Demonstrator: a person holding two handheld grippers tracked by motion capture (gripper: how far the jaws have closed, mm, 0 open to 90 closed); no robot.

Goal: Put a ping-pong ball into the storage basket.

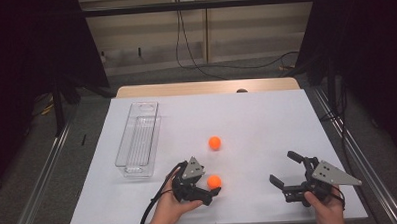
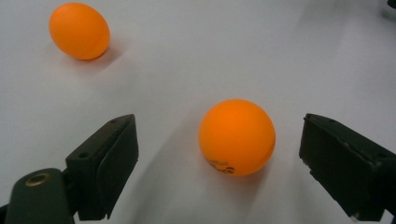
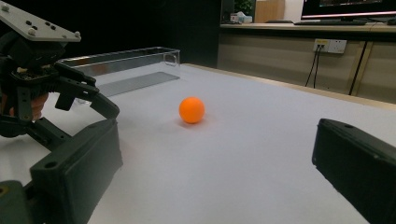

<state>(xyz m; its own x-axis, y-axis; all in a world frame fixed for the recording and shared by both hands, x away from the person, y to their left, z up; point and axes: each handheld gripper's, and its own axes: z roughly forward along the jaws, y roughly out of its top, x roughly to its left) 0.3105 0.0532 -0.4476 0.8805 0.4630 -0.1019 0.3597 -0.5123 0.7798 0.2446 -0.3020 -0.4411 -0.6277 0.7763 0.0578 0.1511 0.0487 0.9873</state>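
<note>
Now the near orange ball (image 2: 236,136) is framed by the left gripper (image 2: 219,163), jaws apart and not touching, so 1 gentle squeeze is needed next.

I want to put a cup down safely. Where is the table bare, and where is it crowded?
Bare: between the clear tray and the far ball, and the whole far right of the table. Crowded: the near edge, with the left tongs around the near ball.

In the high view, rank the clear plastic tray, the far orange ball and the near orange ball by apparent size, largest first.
1. clear plastic tray, by far the largest.
2. near orange ball and far orange ball: they look about alike, so no ranking.
</note>
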